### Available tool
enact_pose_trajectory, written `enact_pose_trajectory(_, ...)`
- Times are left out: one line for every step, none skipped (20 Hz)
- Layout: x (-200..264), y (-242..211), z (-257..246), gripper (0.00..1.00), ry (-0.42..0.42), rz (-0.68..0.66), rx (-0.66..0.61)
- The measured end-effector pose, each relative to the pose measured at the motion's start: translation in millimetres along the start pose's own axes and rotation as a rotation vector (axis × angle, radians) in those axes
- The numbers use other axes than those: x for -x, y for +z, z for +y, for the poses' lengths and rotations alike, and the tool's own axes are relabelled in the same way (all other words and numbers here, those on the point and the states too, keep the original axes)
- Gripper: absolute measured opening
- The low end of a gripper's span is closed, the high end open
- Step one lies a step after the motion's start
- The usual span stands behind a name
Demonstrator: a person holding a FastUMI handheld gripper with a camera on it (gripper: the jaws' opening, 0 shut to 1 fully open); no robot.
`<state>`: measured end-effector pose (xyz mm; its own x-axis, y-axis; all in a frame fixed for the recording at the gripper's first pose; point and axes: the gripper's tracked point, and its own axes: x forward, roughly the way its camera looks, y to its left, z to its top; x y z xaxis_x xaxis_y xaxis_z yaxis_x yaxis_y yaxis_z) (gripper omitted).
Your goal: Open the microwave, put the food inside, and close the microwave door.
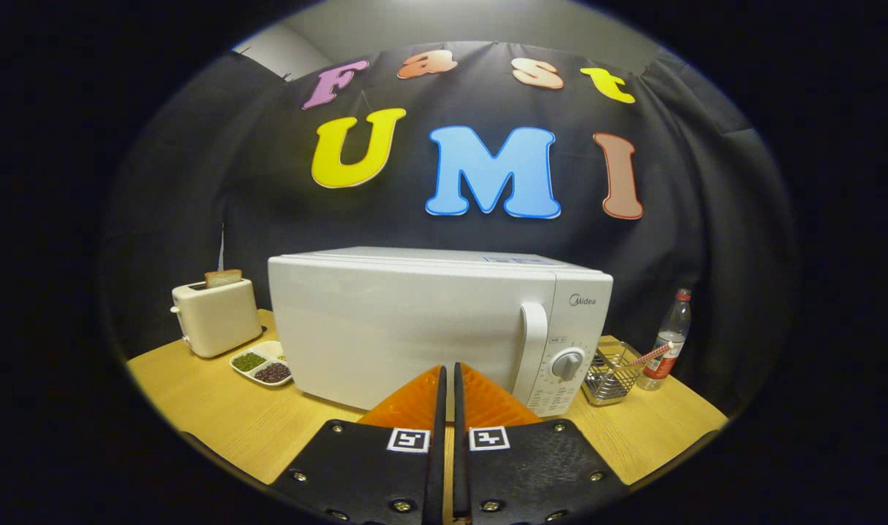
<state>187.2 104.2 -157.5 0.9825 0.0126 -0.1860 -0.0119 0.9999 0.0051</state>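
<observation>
Opening step not yet begun: microwave (415,328) door shut. Hand-held gripper (448,375) pressed together, empty, just before it. Next, likely spread and hook handle (531,350).

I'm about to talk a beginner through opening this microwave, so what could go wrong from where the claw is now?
1. The claw is shut, its fingers together just ahead of the closed microwave door; it probably cannot hook the handle until it opens.
2. The handle stands off to one side of the fingers, so a straight push would meet the flat door.
3. The wire basket and bottle stand close on the handle side and could get knocked.
</observation>
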Motion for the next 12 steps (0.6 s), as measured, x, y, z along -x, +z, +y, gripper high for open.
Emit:
enact_pose_trajectory(18, 7, 1, 0.05, 0.009, -0.022, 0.002)
enact_pose_trajectory(36, 11, 4, 0.05, 0.025, -0.041, -0.009)
enact_pose_trajectory(54, 14, 4, 0.05, 0.039, -0.056, -0.030)
enact_pose_trajectory(69, 16, 4, 0.05, 0.057, -0.064, -0.050)
enact_pose_trajectory(84, 18, 1, 0.05, 0.071, -0.064, -0.069)
enact_pose_trajectory(98, 23, -2, 0.05, 0.077, -0.078, -0.093)
enact_pose_trajectory(111, 29, -8, 0.05, 0.069, -0.094, -0.107)
enact_pose_trajectory(123, 35, -13, 0.05, 0.065, -0.110, -0.118)
enact_pose_trajectory(136, 39, -16, 0.05, 0.067, -0.121, -0.122)
enact_pose_trajectory(148, 44, -19, 0.05, 0.068, -0.134, -0.122)
enact_pose_trajectory(158, 47, -25, 0.05, 0.063, -0.148, -0.120)
enact_pose_trajectory(166, 52, -30, 0.05, 0.049, -0.168, -0.126)
